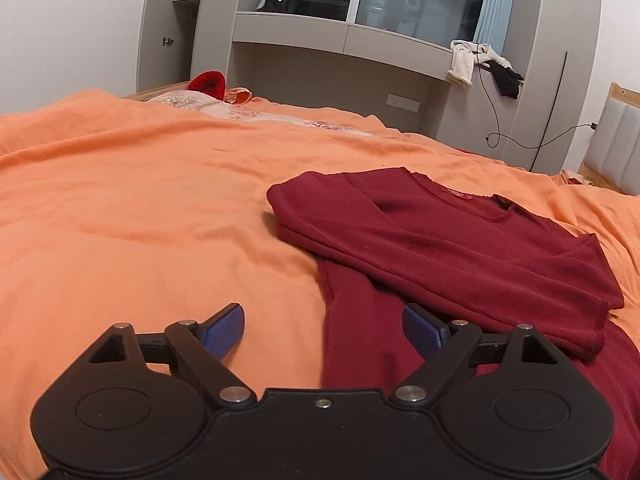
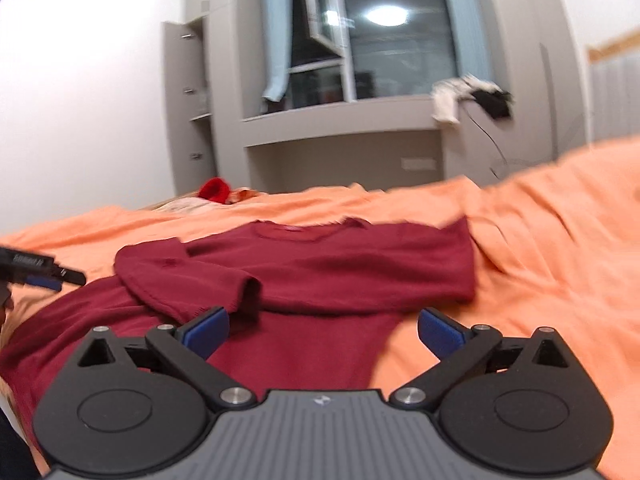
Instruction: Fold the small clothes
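Your dark red long-sleeved knit top [image 1: 460,240] lay on the orange bedspread [image 1: 140,208], partly folded: both sleeves were already crossed over the chest, and the neckline pointed away from you toward the grey window alcove [image 1: 340,64]. Its long axis ran from that collar back to the hem beneath your tools, so the unfolded lower body was the part nearest you.

Your left gripper [image 1: 322,330] had its blue pads spread wide and held nothing. It sat at the garment's left edge, one pad [image 1: 224,330] over bare bedspread and the other over red cloth.

Your right gripper [image 2: 324,332] was likewise wide apart and empty, straddling the right edge of the lower body, with its outer pad [image 2: 442,334] over the orange cover.

Both tools looked about equally near the hem, one at each side edge. My judgement is that the next fold would carry the hem forward along that axis toward the collar, which needs both side edges pinched evenly, or the top would skew.
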Demonstrator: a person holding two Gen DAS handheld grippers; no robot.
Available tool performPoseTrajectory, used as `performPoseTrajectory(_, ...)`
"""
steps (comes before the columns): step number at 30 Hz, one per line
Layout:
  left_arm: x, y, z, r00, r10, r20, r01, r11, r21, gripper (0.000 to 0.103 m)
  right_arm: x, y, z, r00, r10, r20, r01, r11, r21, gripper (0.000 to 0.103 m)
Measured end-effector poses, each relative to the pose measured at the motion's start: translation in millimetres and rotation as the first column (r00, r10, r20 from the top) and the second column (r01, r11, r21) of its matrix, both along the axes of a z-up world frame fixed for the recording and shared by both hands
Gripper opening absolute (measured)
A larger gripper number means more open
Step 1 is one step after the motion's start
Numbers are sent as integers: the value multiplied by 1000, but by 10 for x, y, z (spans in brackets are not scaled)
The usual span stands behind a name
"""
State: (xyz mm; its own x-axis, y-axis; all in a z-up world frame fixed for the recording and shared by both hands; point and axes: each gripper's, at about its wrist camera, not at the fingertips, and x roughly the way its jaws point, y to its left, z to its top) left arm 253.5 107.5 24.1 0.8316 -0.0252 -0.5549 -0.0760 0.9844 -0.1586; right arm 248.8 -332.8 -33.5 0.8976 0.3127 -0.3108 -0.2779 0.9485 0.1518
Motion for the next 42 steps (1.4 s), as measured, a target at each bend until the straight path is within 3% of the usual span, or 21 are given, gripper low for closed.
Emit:
performPoseTrajectory(3, -33, 30, -21, 1000, 25, -10, -25, 1000, -1, 101, -61, -121, -72, 999, -35, -39, 37, 998, 44, 103)
performPoseTrajectory(7, -115, 74, -50, 999, 38, -18, -39, 999, -16, 101, -181, -126, -152, 997, -53, -48, 55, 998, 38, 103)
performPoseTrajectory(17, -324, -34, -107, 1000, 22, -21, -21, 999, 34, 101, -374, 64, -231, 999, -21, -41, 19, 999, -48, 99)
performPoseTrajectory(20, -329, -30, -108, 999, 29, -23, -28, 999, 32, 101, -392, 123, -251, 999, -22, -43, 19, 996, -82, 73)
performPoseTrajectory(23, -334, -29, -107, 999, 31, -24, -30, 999, 32, 101, -390, 138, -288, 998, -12, -68, 7, 997, -75, 62)
performPoseTrajectory(26, -335, -26, -108, 999, 31, -24, -30, 999, 33, 101, -404, 153, -314, 997, 1, -78, -6, 997, -72, 34)
performPoseTrajectory(29, -339, -22, -109, 999, 32, -24, -31, 999, 32, 101, -435, 152, -287, 998, 0, -58, -5, 996, -89, 14)
performPoseTrajectory(37, -396, -19, -117, 999, 40, -17, -40, 999, 25, 101, -555, -89, -106, 996, -87, 9, 87, 995, -54, 9)
performPoseTrajectory(42, -412, -48, -131, 999, 37, -19, -36, 998, 50, 101, -495, -234, -134, 991, -131, -32, 131, 991, -20, 9)
